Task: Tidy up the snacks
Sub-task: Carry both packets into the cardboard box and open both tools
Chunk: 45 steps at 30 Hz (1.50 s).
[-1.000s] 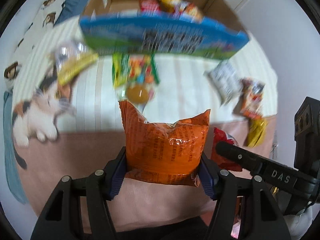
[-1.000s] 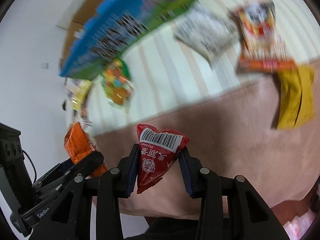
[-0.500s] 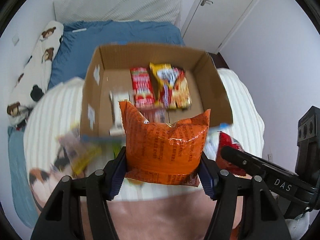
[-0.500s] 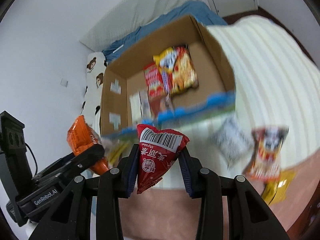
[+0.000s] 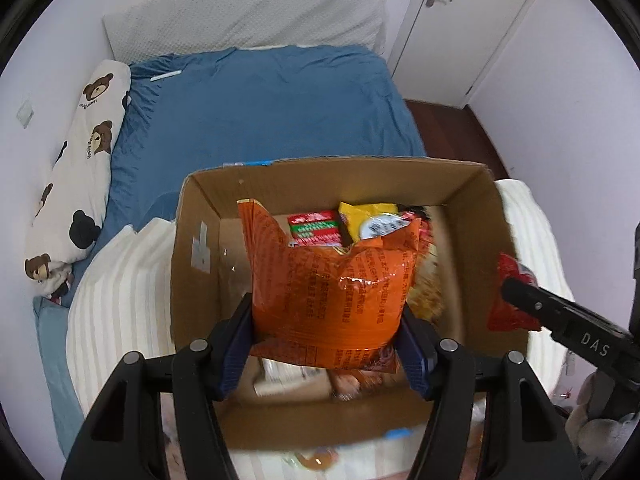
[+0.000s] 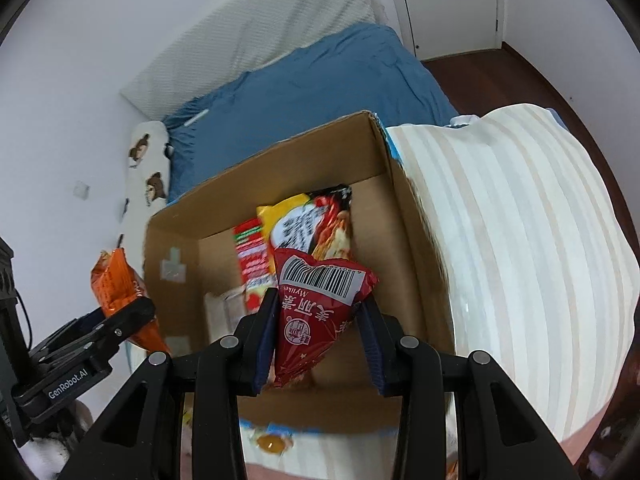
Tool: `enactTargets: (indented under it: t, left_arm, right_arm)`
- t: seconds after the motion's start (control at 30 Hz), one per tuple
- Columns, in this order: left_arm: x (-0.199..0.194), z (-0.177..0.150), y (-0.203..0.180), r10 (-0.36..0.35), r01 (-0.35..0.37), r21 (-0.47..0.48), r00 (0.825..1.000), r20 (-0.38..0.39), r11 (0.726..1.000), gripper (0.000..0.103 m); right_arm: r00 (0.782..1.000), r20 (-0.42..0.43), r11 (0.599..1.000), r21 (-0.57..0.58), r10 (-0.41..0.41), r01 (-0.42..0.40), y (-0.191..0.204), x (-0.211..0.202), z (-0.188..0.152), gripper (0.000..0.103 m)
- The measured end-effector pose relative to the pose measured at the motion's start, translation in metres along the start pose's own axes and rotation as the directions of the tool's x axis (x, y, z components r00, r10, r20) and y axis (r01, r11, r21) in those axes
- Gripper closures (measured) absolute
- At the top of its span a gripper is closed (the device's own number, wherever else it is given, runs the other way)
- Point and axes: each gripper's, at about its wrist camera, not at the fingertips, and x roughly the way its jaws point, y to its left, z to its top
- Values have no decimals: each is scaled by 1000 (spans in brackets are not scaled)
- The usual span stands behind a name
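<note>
Two grippers hang over one open cardboard box (image 5: 200, 264) that sits on the striped blanket (image 6: 520, 240) on the bed. The left gripper (image 5: 326, 332) has its fingers clamped on one orange bag (image 5: 332, 284), held upright above the box. The right gripper (image 6: 320, 336) has its fingers pinched narrowly on one small red packet (image 6: 316, 308), barcode uppermost, also above the box. In the box, toward its far wall, lie one red-and-green pack (image 6: 250, 256) and one yellow-and-red pack (image 6: 308, 220), side by side; other contents nearer are blurred.
</note>
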Motion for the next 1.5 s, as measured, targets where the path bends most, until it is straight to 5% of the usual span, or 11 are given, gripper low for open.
enactTargets:
  t: [0.4,0.73,0.8,0.9,1.2,1.5]
  left_arm:
    - [80,25,32,30,-40,-76,991,-133,996,41]
    - [102,38,36,27,-50,-114,981,-195,992,39]
    - [105,42,40,3,-30,-133,979,-204,991,33]
    - [101,46,38,36,-57,-111,983,-178,992,12]
    - [83,41,40,39,-57,-116,988,-151,992,11]
    - [50,21,40,38,-49,-115,995,-96,992,12]
  right_arm:
    - [992,-47,993,-26,-116,115,-3,75,55,62]
    - [984,-63,985,-39,-168,166,-3,98,67,60]
    - [979,-71,981,-49,-192,189,-1,100,68,47]
    - [977,-64,977,-73,-204,200,4,99,69,36]
    - [971,-88,970,-124,-222,211,21,100,62,10]
    - [974,-69,970,-125,-217,208,22,77,42,8]
